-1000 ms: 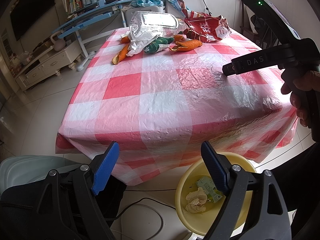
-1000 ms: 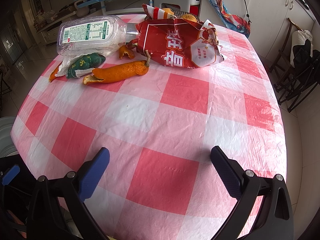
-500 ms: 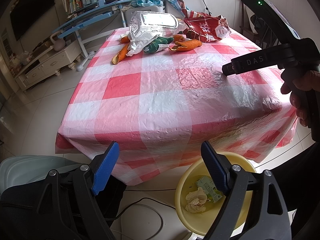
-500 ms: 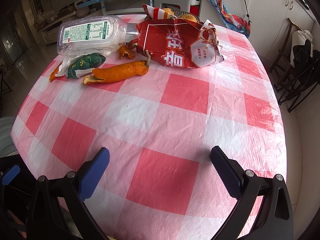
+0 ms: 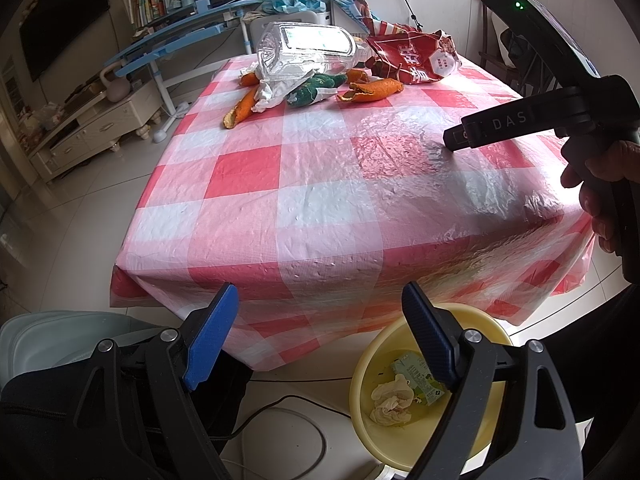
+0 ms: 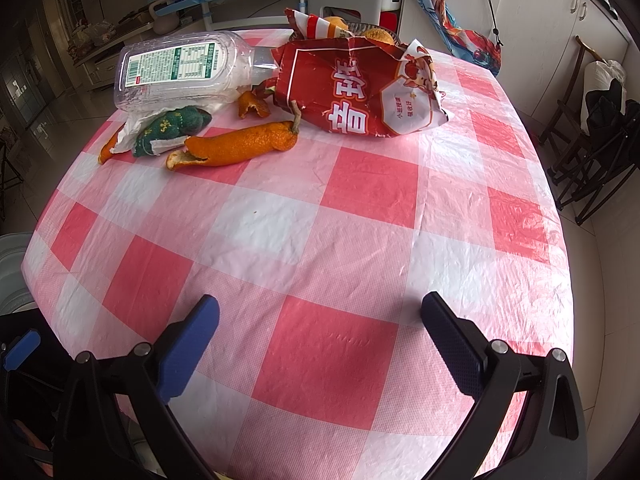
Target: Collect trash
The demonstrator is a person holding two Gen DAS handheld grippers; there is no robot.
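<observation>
Two grippers hung with jaws spread wide and empty: the left gripper (image 5: 320,332) over the bench (image 5: 320,184) edge, the right gripper (image 6: 320,332) above the checked cloth. Part of the yellow basin (image 5: 368,364) on the floor lay hidden behind a finger; inside were crumpled tissue (image 5: 392,400) and a green carton (image 5: 416,376). Trash sat at the far end: plastic bottle (image 6: 180,72), red snack bag (image 6: 360,88), orange peel (image 6: 240,144), green wrapper (image 6: 172,126).

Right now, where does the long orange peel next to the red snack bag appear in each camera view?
Left wrist view: the long orange peel lies at the top centre, below the red snack bag.
Right wrist view: the peel lies upper left of centre, at the bag's lower left corner.
Shared landmark: the clear plastic bottle, left of the bag.
</observation>
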